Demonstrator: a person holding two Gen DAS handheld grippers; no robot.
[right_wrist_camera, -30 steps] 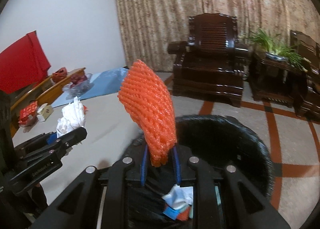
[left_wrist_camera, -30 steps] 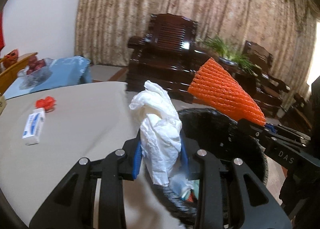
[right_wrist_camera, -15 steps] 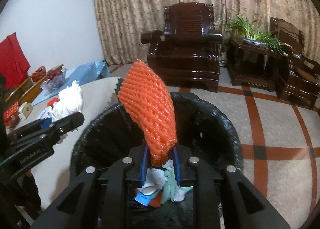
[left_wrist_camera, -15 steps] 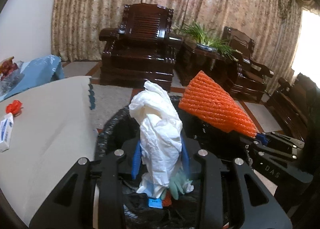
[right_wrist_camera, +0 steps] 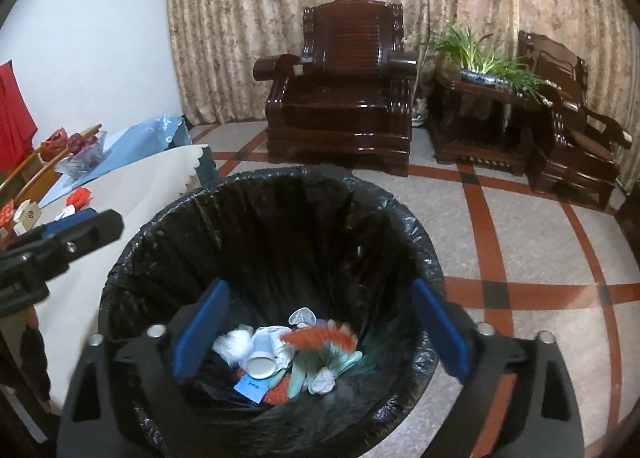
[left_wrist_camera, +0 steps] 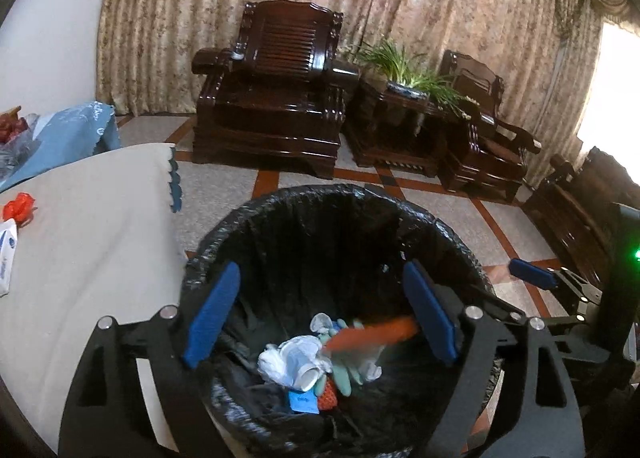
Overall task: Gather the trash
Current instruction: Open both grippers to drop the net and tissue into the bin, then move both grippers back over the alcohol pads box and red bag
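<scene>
A bin lined with a black bag (left_wrist_camera: 328,206) (right_wrist_camera: 280,186) stands below both grippers. My left gripper (left_wrist_camera: 320,314) hangs over its mouth, jaws opening wide, nothing between the blue pads. My right gripper (right_wrist_camera: 320,326) is likewise over the bin, jaws opening, nothing between them. The orange foam net (left_wrist_camera: 372,334) (right_wrist_camera: 320,338) is a blurred streak dropping onto the trash heap. The crumpled white tissue (left_wrist_camera: 288,358) (right_wrist_camera: 240,342) lies on the heap among a paper cup, pale green gloves and a blue scrap.
A table with a cream cloth (left_wrist_camera: 88,226) (right_wrist_camera: 132,186) stands left of the bin, carrying a red wrapper (left_wrist_camera: 18,206) and a white tissue pack (left_wrist_camera: 6,254). Dark wooden armchairs (left_wrist_camera: 272,98) and a plant stand (left_wrist_camera: 400,114) line the curtained wall across a tiled floor.
Both grippers opened over the bin. The white tissue left the left gripper and now lies in the bin; the orange net left the right gripper and is falling in.
</scene>
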